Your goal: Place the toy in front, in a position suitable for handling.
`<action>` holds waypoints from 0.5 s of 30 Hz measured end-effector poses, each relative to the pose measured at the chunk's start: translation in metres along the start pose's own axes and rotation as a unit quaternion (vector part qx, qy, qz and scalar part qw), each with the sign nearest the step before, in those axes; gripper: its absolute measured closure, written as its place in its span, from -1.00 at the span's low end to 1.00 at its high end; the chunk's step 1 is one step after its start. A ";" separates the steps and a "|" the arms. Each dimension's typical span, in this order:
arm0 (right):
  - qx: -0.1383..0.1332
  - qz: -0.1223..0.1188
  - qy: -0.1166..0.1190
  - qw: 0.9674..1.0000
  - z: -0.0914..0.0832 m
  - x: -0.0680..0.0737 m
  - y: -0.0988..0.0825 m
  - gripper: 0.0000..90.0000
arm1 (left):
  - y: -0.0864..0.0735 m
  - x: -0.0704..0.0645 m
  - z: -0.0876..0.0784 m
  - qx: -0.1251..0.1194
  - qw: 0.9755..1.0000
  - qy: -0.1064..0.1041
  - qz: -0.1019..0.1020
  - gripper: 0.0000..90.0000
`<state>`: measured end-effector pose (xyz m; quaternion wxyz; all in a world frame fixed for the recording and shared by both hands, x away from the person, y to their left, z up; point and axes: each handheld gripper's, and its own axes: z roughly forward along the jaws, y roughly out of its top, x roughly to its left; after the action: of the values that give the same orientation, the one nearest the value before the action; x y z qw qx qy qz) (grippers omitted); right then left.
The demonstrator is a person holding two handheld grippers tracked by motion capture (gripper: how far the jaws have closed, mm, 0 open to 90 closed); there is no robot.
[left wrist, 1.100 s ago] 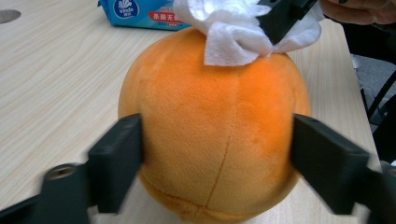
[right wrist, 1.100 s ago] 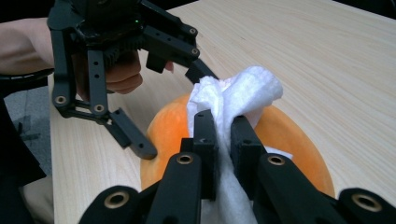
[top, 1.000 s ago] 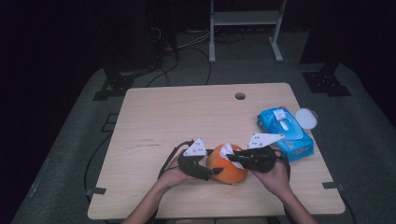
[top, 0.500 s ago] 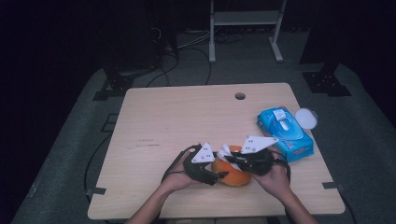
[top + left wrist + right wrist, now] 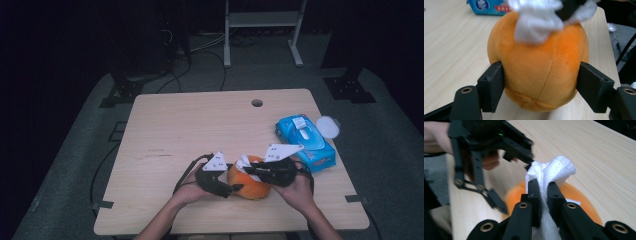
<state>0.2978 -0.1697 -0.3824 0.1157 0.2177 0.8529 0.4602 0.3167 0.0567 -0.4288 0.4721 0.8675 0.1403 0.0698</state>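
An orange plush ball [image 5: 250, 186] rests on the wooden table [image 5: 200, 125] near its front edge. My left gripper [image 5: 234, 189] comes in from the left, and its two jaws press on the ball's [image 5: 536, 50] opposite sides low down. Its pads [image 5: 495, 85] dent the plush slightly. My right gripper [image 5: 543, 183] is shut on a crumpled white wipe [image 5: 554, 167], held against the top of the ball [image 5: 576, 195]. From above, the wipe [image 5: 245, 163] sits on the ball's crown below the right gripper [image 5: 255, 172]. In the left gripper view the wipe [image 5: 536, 22] hangs over the ball's upper front.
A blue pack of wet wipes [image 5: 305, 141] lies at the table's right edge with a round white lid [image 5: 327, 126] beside it. A small cable hole [image 5: 257, 103] is near the far edge. Dark floor, cables and a metal stand surround the table.
The left gripper has edged a little to the right along with the plush ball. The right gripper and its wipe have stayed almost in place on top.
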 end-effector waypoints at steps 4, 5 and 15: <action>0.001 -0.012 0.025 1.000 0.011 0.015 0.004 0.84 | 0.008 -0.011 0.001 0.008 0.999 0.019 0.034 -0.36; 0.001 -0.012 0.025 1.000 0.011 0.015 0.004 0.84 | 0.008 -0.013 0.001 0.015 0.998 0.025 0.047 -0.36; -0.009 0.053 -0.022 0.998 -0.006 -0.022 -0.018 0.84 | -0.007 0.000 0.002 0.015 1.000 0.011 0.020 -0.44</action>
<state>0.3099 -0.1938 -0.3942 0.1118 0.2720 0.8331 0.4685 0.3161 0.0588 -0.4360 0.4556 0.8764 0.1297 0.0867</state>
